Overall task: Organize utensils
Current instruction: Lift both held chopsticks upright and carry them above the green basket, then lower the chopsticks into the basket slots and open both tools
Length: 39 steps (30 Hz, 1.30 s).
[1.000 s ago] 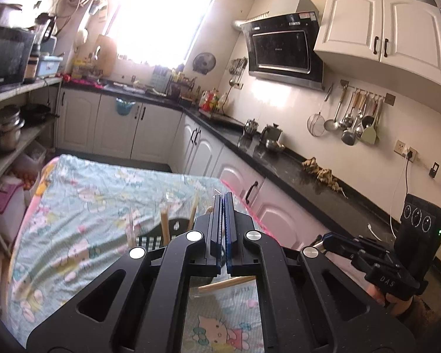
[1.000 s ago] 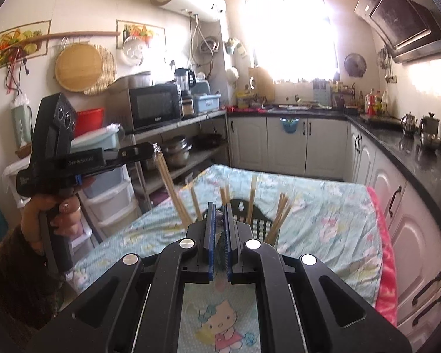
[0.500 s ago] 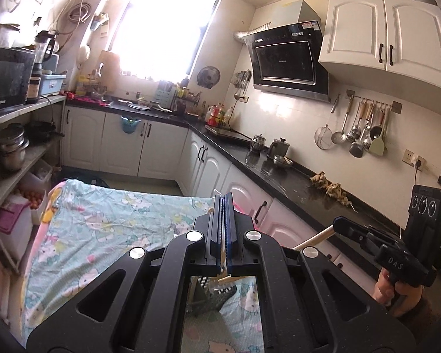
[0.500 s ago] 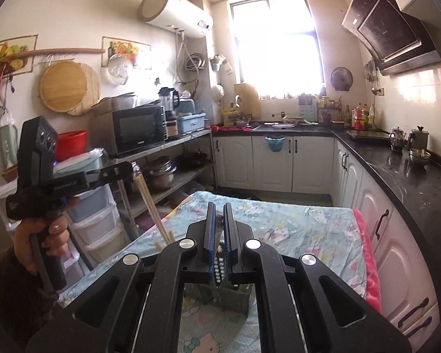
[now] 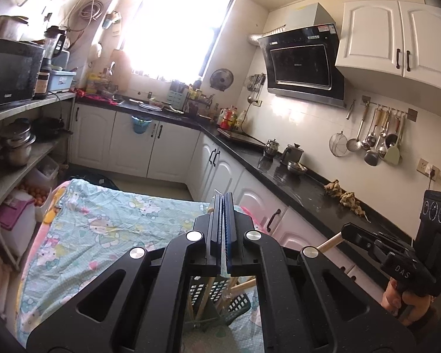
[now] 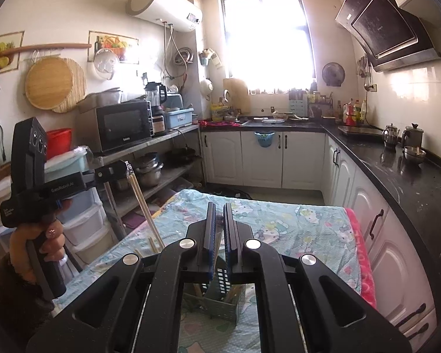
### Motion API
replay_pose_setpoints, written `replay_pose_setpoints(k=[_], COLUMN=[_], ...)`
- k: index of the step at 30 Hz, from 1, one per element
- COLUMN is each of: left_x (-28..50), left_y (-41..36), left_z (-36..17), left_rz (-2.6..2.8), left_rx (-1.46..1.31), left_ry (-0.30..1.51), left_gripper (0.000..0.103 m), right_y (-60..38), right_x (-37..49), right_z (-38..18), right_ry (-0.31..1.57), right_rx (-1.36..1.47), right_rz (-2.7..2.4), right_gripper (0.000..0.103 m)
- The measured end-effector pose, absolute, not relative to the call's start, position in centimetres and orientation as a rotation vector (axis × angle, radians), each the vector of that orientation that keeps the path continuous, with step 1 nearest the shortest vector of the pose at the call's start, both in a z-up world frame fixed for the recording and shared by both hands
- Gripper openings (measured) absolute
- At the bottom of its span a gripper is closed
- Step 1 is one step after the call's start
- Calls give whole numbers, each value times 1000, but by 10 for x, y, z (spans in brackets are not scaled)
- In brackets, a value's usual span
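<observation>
A dark slotted utensil holder (image 6: pixel 220 300) stands on the cartoon-print tablecloth (image 6: pixel 294 229) with several wooden chopsticks in it. It shows under the fingers of both wrist views, holder (image 5: pixel 238 303). My left gripper (image 6: pixel 126 170) is shut on a pair of chopsticks (image 6: pixel 145 209) that hang down and to the right toward the holder. My right gripper (image 5: pixel 345 232) is shut on a chopstick (image 5: pixel 329 242) that slants down to the left. The left gripper (image 5: pixel 222 200) has its pads pressed together. The right gripper (image 6: pixel 219 209) keeps a narrow gap with wood showing in it.
A black countertop (image 5: pixel 294 182) with white cabinets runs along the right and the far wall. Open shelves (image 6: pixel 161 173) with pots and a microwave (image 6: pixel 117 126) stand to the left of the table. Ladles hang on the wall (image 5: pixel 376 144). A person's hand holds each gripper handle.
Both grippers have risen and drawn back with their chopsticks. The holder has slid down under the fingers in both views, and more of the kitchen shows.
</observation>
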State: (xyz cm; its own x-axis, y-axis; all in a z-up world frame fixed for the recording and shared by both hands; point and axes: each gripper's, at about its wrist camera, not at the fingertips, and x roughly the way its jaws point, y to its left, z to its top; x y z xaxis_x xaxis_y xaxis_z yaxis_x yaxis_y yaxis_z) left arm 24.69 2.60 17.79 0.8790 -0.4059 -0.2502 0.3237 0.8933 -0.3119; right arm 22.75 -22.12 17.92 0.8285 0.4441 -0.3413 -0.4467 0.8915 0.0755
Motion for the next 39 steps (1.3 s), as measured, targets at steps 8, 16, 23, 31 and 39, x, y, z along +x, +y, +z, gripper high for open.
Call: replay_pose_setpoints(k=[8, 16, 23, 31, 39], left_x=[257, 264, 265, 254, 229], left_y=[23, 19, 18, 23, 32], left_z=[151, 119, 99, 93, 98], left_rz=[-388, -383, -357, -334, -296], left_rx=[-267, -255, -244, -242, -248], left_ry=[338, 393, 456, 474, 457], left_gripper=[0, 0, 1, 30, 68], right_y=[-209, -195, -190, -194, -201], right_x=[246, 257, 260, 246, 218], right_z=[148, 116, 100, 102, 111], right_ry=[429, 482, 509, 475, 408], right_rx=[-38, -29, -1, -2, -11], right_rz=[453, 454, 459, 449, 437], right_gripper=[6, 6, 19, 41, 63])
